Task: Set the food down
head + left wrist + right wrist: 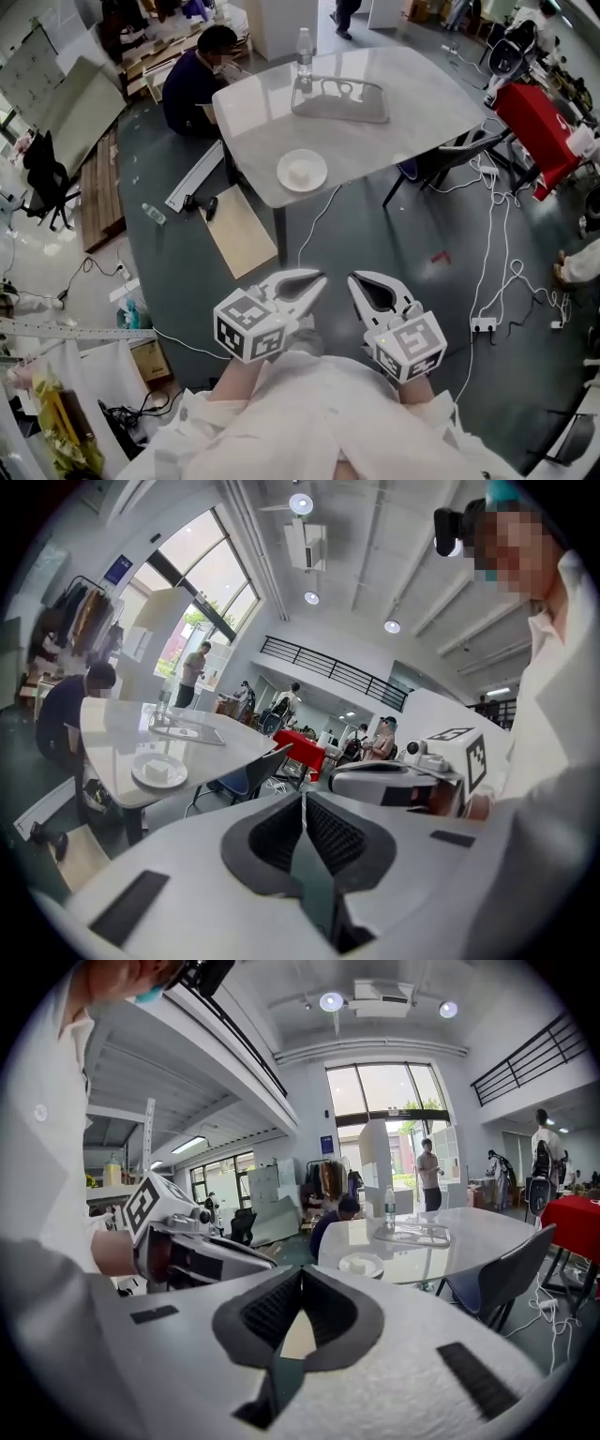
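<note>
**Both grippers closed and empty, with the plated food ahead across open floor**

Read from left to right in the head view. The left gripper (317, 278) is held low in front of us, its jaws pressed together with nothing between them. Its line slants towards the right, so in its own view the plate (285, 174) sits left of the jaw line, not straight ahead.

The food (301, 171), a small pale piece, lies in the middle of that plate. The plate rests on the near corner of the table (412, 84), well apart from both grippers, with bare floor between. We cannot make out a long axis on the food at this range. A tray (339, 117) and a bottle (304, 58) stand farther back on the same tabletop.

The right gripper (356, 279) is just beside the left one, also closed on nothing. It slants towards the left, and in its own view the plate appears only a little right of the jaw line.

We judge the two grippers about equally near the plate. The left is perhaps slightly closer, and the right is better aimed at it. Since neither carries anything, we judge that the coming move depends on closing the gap straight ahead to the table's near corner.
</note>
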